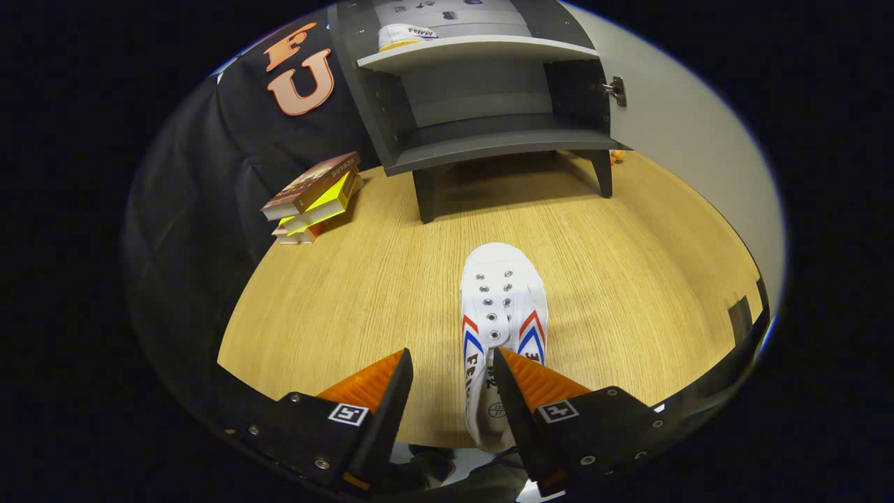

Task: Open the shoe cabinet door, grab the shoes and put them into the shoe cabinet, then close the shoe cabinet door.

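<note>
Gripper point(452, 363) spread wide, white sneaker point(503, 314) between its fingers on the bench point(335, 300), shoe cabinet point(482, 91) open beyond.

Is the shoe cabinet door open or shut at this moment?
Open. The shoe cabinet shows its bare shelves, with the door swung aside on its hinge. The gripper is open around the white shoe.

item count, as seen from my gripper
two white shoes point(504, 307) point(406, 35), one shoe cabinet point(482, 91), three stacked books point(314, 199), and my one gripper point(450, 360) with two fingers.
</note>
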`<state>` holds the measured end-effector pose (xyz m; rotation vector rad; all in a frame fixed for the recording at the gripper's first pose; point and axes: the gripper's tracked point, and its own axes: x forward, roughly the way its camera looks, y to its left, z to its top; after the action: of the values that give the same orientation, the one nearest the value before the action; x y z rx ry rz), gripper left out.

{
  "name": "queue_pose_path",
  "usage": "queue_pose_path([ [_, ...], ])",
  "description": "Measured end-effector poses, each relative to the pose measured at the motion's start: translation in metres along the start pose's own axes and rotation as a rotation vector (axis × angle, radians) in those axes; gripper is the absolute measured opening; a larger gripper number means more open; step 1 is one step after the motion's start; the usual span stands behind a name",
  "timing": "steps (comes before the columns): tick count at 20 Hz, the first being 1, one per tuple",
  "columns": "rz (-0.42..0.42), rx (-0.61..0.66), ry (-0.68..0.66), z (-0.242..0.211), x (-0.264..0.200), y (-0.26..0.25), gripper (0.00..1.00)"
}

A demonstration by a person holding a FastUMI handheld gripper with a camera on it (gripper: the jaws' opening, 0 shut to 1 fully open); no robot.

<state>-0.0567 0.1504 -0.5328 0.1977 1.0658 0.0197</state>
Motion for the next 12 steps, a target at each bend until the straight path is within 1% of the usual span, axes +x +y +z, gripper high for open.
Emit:
queue_pose_path([
  [1, -0.011, -0.002, 0.010, -0.006, 0.006, -0.001, 0.69],
  [2, -0.025, 0.001, 0.018, -0.011, 0.009, -0.003, 0.67],
  [4, -0.032, 0.014, -0.013, -0.006, 0.015, -0.003, 0.63],
  [6, -0.062, -0.006, -0.041, -0.008, 0.022, -0.011, 0.58],
  [10, -0.117, -0.081, -0.130, -0.005, 0.028, -0.020, 0.38],
  [11, -0.121, -0.093, -0.145, -0.005, 0.029, -0.019, 0.30],
  [12, -0.121, -0.105, -0.150, -0.005, 0.028, -0.018, 0.24],
])
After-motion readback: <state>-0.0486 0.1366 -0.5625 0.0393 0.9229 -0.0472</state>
